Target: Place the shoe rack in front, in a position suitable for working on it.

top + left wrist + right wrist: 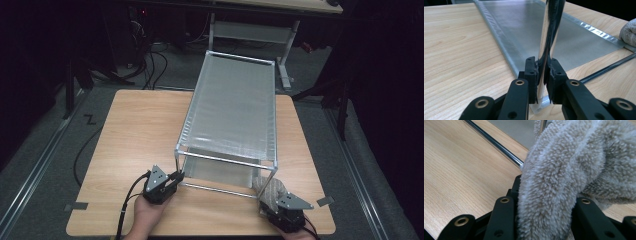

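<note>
1. The rack (230, 112), a chrome wire frame with two mesh shelves, stands on the table (135, 130). Its long axis runs from the near edge to the far edge and out past it.
2. Its near-right post is where the work lies. The fluffy grey cloth (269, 190) is bunched against that post's foot, directly beyond the right tool (280, 212).
3. The right tool grips the cloth, its jaws clenched on a thick fold. It is the nearer arm to that post, so the next wipe likely runs up the post or along the low front bar (496, 145).
4. The left tool (176, 176) is clamped on the near-left post (549, 37), apparently steadying the frame.
5. The high view gives the whole layout. The left gripper view shows the jaws pinching the chrome tube just above its foot. The right gripper view shows cloth pile packed between the jaws.
</note>
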A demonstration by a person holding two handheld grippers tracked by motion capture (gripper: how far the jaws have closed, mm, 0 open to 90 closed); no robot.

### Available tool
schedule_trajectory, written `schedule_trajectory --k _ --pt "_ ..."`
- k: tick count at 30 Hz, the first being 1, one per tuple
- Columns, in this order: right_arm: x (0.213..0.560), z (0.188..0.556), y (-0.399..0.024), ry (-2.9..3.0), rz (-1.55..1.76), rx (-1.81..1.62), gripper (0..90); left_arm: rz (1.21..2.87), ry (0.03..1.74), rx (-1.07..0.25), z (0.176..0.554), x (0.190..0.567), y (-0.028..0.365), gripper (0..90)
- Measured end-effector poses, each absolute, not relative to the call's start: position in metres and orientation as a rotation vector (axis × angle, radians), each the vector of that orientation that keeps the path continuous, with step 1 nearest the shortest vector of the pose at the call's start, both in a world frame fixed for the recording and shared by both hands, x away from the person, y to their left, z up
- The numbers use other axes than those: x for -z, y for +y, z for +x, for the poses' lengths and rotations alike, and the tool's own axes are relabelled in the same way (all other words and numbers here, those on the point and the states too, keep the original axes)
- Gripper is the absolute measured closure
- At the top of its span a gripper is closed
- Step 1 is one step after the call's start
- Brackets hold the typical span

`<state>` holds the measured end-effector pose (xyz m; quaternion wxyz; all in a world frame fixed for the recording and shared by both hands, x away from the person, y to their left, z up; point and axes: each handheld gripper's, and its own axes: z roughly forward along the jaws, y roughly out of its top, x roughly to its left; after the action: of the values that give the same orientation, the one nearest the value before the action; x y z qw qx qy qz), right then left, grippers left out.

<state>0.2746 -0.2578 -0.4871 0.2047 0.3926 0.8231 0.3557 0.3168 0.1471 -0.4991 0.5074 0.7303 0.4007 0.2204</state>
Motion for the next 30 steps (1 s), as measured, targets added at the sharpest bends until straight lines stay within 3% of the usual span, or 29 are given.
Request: schedule_trajectory --k 9,17,24,30 --pt "0.488 0.275 -0.257 2.308 1.082 -1.002 66.2 1.774 0.97 -0.562 0.32 0.498 0.151 79.8" --pt "0.488 0.276 -0.237 2.399 0.977 -1.025 66.2 1.719 1.105 -0.605 0.325 0.498 0.177 78.4" --pt "0.489 0.285 -0.205 2.466 0.883 -1.05 65.8 1.667 1.212 -0.678 0.307 0.497 0.198 62.2" --pt "0.489 0.294 -0.179 2.529 0.8 -1.07 65.7 1.614 1.291 -0.684 0.289 0.498 0.221 59.0"
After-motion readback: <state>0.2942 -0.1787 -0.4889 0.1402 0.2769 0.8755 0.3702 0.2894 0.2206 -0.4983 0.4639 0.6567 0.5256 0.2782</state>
